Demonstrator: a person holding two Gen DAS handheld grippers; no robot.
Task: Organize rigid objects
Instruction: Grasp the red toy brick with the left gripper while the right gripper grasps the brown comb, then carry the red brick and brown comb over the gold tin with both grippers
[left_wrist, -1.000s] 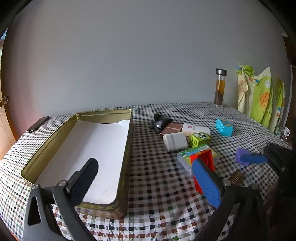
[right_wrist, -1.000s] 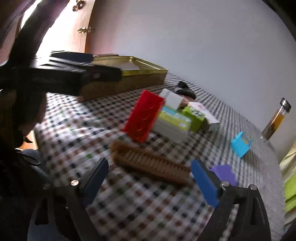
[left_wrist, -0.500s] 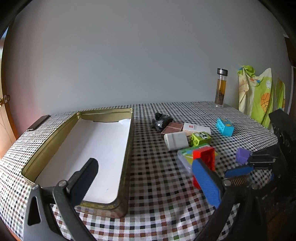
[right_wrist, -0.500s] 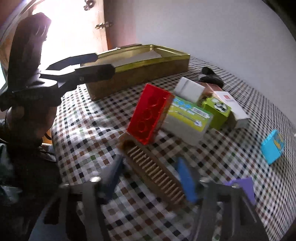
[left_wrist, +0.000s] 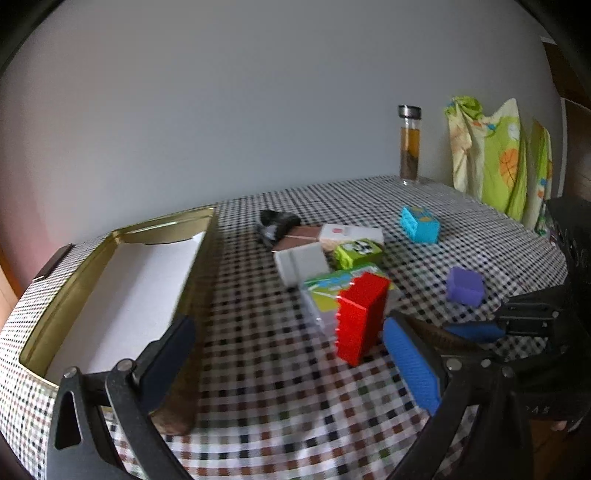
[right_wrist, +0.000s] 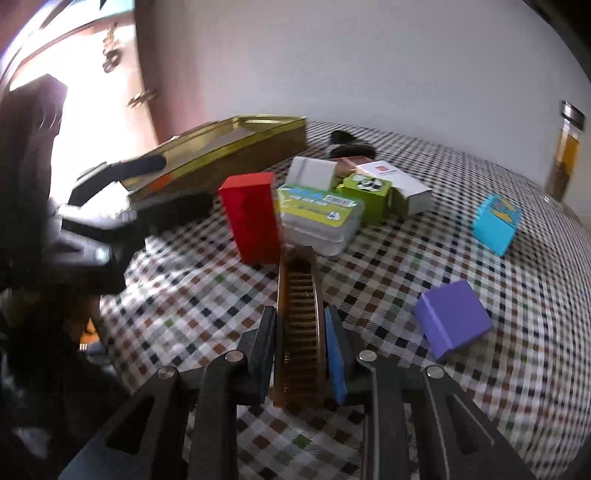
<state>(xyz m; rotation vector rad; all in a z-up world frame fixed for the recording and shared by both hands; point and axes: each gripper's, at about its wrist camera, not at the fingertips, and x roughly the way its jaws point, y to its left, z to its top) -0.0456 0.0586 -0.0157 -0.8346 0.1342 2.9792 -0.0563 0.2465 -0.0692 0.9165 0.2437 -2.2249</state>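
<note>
Tin: at 9 o'clock on the table, holding only its white liner. Red block: upright at 12 o'clock of the comb, just beside it. Right gripper: a second ago spread above the comb, now clamped on its sides. Left gripper: spread wide, holding nothing. The comb is judged ready for lifting and transfer to the tin.

The right gripper is closed, its two fingers clamped on either side of the brown comb, held low just above the checked tablecloth. The left gripper hovers over the same cloth with its fingers spread wide, gripping nothing
</note>
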